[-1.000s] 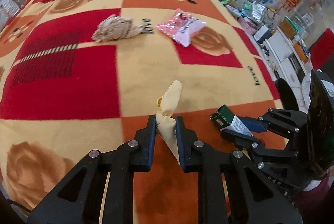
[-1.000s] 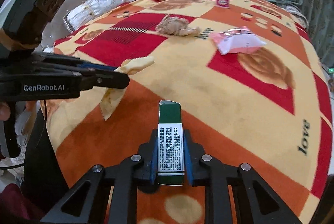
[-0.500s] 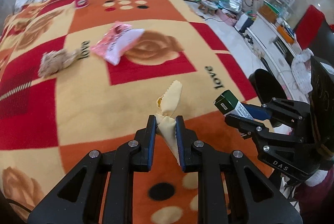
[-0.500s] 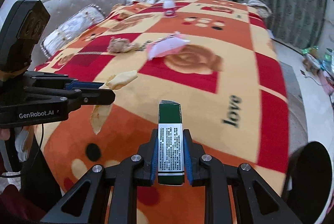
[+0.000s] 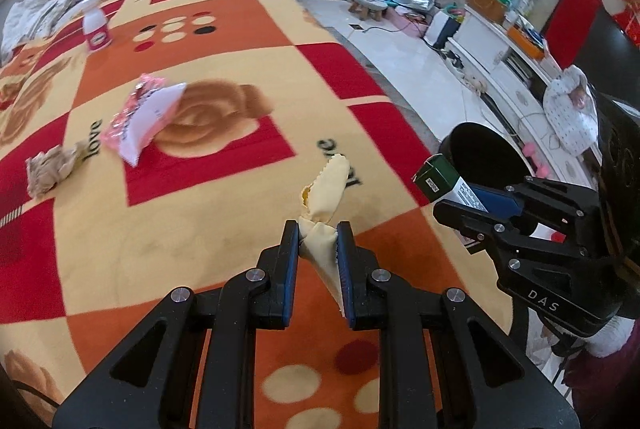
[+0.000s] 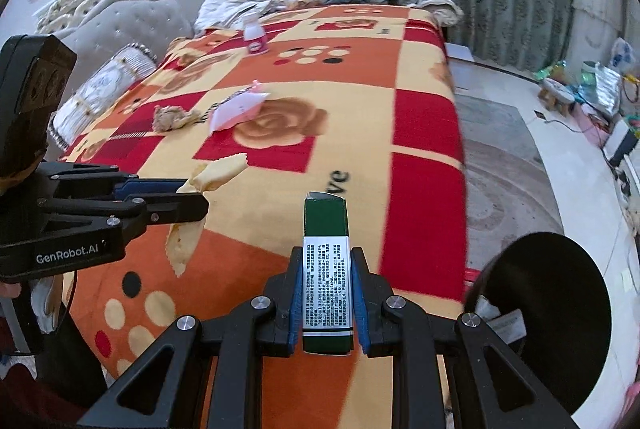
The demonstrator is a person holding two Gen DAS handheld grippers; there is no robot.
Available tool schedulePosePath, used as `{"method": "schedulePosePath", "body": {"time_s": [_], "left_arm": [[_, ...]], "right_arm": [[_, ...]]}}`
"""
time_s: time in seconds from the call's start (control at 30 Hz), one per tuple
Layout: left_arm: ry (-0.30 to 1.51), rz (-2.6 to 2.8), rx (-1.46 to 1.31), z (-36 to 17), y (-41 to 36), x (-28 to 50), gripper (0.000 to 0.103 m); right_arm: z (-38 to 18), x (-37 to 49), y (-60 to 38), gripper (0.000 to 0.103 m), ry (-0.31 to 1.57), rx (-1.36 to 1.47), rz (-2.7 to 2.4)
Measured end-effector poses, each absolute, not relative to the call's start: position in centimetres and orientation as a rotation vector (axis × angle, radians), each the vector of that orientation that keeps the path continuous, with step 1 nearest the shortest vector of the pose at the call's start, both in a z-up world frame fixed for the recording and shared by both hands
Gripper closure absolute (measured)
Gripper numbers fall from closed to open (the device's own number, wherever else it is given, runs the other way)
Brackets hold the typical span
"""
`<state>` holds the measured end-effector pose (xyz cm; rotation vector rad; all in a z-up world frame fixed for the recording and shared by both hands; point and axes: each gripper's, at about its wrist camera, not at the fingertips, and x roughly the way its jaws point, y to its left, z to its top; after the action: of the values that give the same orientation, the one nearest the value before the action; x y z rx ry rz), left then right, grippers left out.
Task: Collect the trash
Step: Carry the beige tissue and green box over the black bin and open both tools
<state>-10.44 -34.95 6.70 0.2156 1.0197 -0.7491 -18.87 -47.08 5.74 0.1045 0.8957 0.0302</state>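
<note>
My left gripper [image 5: 318, 231] is shut on a crumpled yellow wrapper [image 5: 326, 189], held above the blanket's near corner; from the right wrist view the same wrapper [image 6: 218, 175] hangs from that gripper [image 6: 200, 201]. My right gripper [image 6: 326, 255] is shut on a green and white carton [image 6: 326, 249], also seen from the side [image 5: 440, 179] in the left wrist view. A black bin [image 6: 548, 313] stands on the floor at the bed's right corner, its open mouth [image 5: 484, 153] just behind the carton. On the blanket lie a pink packet [image 5: 146, 117], a crumpled brown paper [image 5: 50, 169] and a small white bottle [image 5: 96, 29].
The bed carries a red, orange and cream rose blanket [image 5: 208, 213], with pillows [image 6: 100, 89] and a grey headboard at its far side. Right of the bed is pale floor [image 6: 500, 189], a low white cabinet [image 5: 504, 57] and scattered bags and boxes near green curtains.
Both grippers have swung to the right along the bed with their loads still held. The black bin has come into view and now sits close by the carton.
</note>
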Motion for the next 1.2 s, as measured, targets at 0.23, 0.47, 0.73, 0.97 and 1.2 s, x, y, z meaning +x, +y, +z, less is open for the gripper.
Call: {"method": "schedulePosePath", "body": {"time_s": [0.23,0.47,0.73,0.97,1.2], "left_arm": [[1.017,-0.800,0.242,6.8,-38.6,-11.4,0.087],[1.018,-0.864,0.275,6.8,-42.6,-12.6,0.087],[1.041,-0.940,0.295,6.4,-47.4,-14.1,0.087],[1.073,-0.999,0.273,5.9,-50.9,-14.7,0.087],[1.113,-1.032,0.242,5.1,-53.5,-14.5,0.087]], "right_arm": [[5.9,-20.5,-50.0,0.083,0.886,0.135,-0.034],[5.7,-22.6,-54.1,0.083,0.881,0.176,-0.116],[5.4,-25.2,-58.9,0.083,0.879,0.220,-0.219],[4.0,-26.9,-62.5,0.083,0.897,0.273,-0.282],[3.0,-27.8,-64.4,0.083,0.907,0.306,-0.315]]}}
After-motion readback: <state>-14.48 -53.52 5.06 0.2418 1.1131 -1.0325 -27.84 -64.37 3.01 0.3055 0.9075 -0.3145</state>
